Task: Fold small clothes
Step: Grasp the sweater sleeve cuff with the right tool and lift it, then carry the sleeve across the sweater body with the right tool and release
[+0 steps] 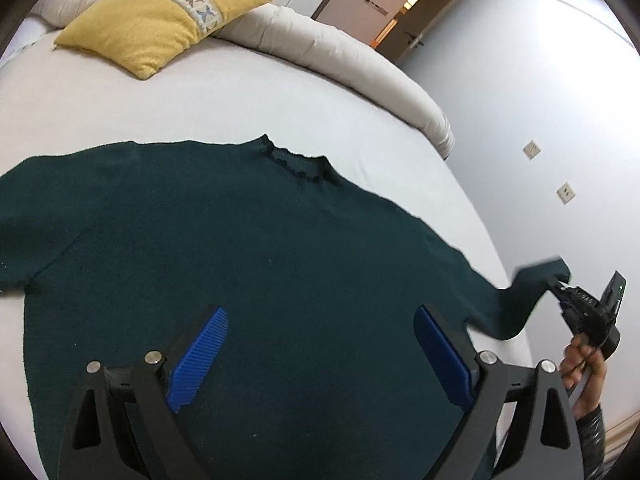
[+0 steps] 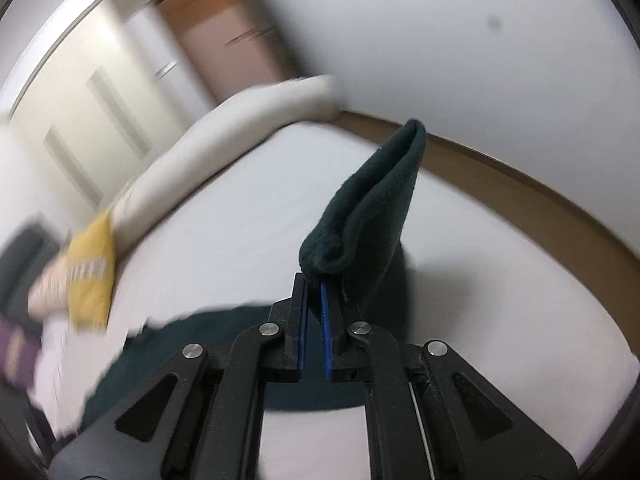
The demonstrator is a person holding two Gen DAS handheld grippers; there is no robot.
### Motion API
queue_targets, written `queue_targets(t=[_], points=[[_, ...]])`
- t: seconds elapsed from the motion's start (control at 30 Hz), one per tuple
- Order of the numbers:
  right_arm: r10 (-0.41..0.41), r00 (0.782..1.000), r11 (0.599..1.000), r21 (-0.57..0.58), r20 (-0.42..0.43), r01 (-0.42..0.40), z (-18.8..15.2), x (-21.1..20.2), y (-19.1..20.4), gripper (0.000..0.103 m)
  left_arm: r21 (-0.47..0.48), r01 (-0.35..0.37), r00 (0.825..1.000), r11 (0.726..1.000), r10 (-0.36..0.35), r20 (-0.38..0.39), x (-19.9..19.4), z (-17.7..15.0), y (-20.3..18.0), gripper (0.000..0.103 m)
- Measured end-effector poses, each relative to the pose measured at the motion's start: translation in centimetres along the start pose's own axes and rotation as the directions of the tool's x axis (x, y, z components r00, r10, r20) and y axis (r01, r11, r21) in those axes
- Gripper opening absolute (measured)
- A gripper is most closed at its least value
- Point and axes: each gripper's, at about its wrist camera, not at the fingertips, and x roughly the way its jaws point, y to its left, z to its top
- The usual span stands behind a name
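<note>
A dark green sweater point(image 1: 224, 240) lies spread flat on the white bed point(image 1: 200, 100), its neck hole toward the pillows. My left gripper point(image 1: 320, 316) hovers over the sweater's body, its blue pads wide apart with nothing between them. At the right of the left wrist view my right gripper point(image 1: 560, 282) pinches the end of the sweater's sleeve point(image 1: 528, 280) and holds it off the bed. In the right wrist view my right gripper point(image 2: 314, 280) is shut on the sleeve cuff point(image 2: 372, 208), which stands up past the fingertips.
A yellow cushion point(image 1: 160, 20) and a long cream bolster point(image 1: 340, 60) lie at the head of the bed. A white wall with two sockets point(image 1: 532, 149) runs along the bed's right side. A person's hand point(image 1: 584, 368) grips the right tool.
</note>
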Motion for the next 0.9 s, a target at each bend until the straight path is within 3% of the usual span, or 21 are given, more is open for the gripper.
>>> queue_targets(t=[0.13,0.33,0.47,0.57,0.6,0.63,0.73,0.8,0.87,0.9], points=[[0.065,0.994,0.966,-0.243,-0.088,-0.084,-3.3,3.0,10.4,0.005,-0.037,0.031,0.999,0.999,-0.030,0.011,-0.1,0.7,1.0,0.096],[0.116,0.962,0.888,-0.408,-0.248,-0.213,-10.6,7.8,20.4,0.005,-0.095,0.059,0.998,0.994,-0.060,-0.003,0.9,1.7,2.9,0.096],[0.108,0.934,0.865,-0.430,-0.341,-0.257,-19.0,5.8,21.2,0.010,-0.124,0.093,0.994,0.988,-0.099,-0.044,3.2,2.3,2.8,0.096],[0.164,0.918,0.869,-0.388,-0.361,-0.308,-22.3,5.7,20.3,0.027,-0.133,0.125,0.988,0.983,-0.136,-0.079,5.0,2.6,2.1,0.096],[0.191,0.917,0.873,-0.367,-0.350,-0.321,-23.4,5.4,19.6,0.050,-0.133,0.128,0.986,0.983,-0.140,-0.087,5.4,2.5,1.6,0.096],[0.208,0.921,0.881,-0.346,-0.329,-0.322,-23.5,4.5,18.7,0.065,-0.135,0.132,0.984,0.982,-0.146,-0.098,6.1,2.6,1.2,0.096],[0.242,0.931,0.872,-0.359,-0.275,-0.333,-25.3,1.4,18.3,0.066,-0.142,0.129,0.976,0.981,-0.151,-0.155,8.5,2.9,0.0,0.095],[0.235,0.941,0.865,-0.389,-0.245,-0.317,-24.4,-0.3,17.2,0.066,-0.129,0.122,0.972,0.984,-0.145,-0.187,10.1,2.9,-1.0,0.088],[0.205,0.956,0.882,-0.382,-0.211,-0.274,-22.7,-1.5,15.0,0.066,-0.116,0.108,0.965,0.987,-0.133,-0.227,11.8,3.0,-1.8,0.071],[0.197,0.960,0.894,-0.366,-0.198,-0.259,-21.3,-1.6,14.2,0.066,-0.106,0.098,0.961,0.990,-0.121,-0.247,12.6,3.1,-2.2,0.068]])
